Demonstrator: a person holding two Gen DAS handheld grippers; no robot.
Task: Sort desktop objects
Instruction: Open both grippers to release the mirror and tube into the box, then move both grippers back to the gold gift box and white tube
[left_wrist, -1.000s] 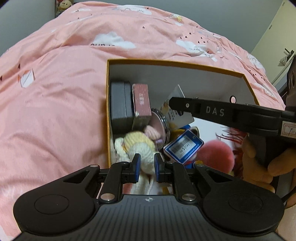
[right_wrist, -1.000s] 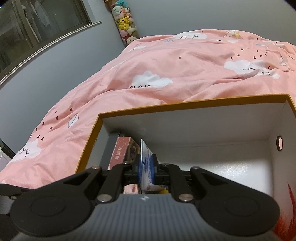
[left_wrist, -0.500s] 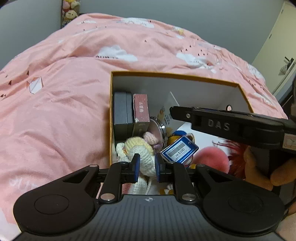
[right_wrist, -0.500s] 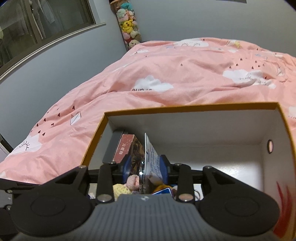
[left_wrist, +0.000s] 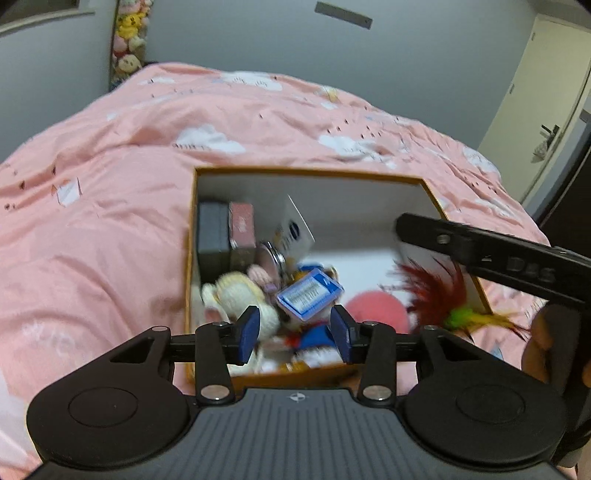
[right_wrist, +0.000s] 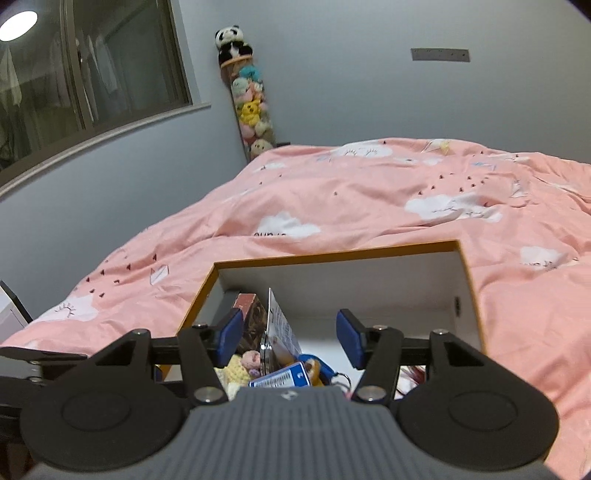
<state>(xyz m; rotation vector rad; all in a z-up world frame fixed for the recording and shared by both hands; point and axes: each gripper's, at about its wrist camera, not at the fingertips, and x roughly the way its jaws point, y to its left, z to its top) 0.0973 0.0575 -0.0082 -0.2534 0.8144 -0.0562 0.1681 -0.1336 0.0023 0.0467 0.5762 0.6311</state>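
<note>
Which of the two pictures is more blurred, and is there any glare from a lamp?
Left wrist view: motion blur smears the box contents and the bedcover. Right wrist view: sharper, with a bright ceiling lamp in the top left corner; both bend straight edges toward the rim.

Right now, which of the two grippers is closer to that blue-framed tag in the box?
Left, as far as these views show. The left gripper hangs open just above the blue-framed tag. The right gripper, also open, sits higher, over the box.

Orange-rimmed box (left_wrist: 306, 170) on the bed holds upright white card (left_wrist: 293, 230), toys.
</note>
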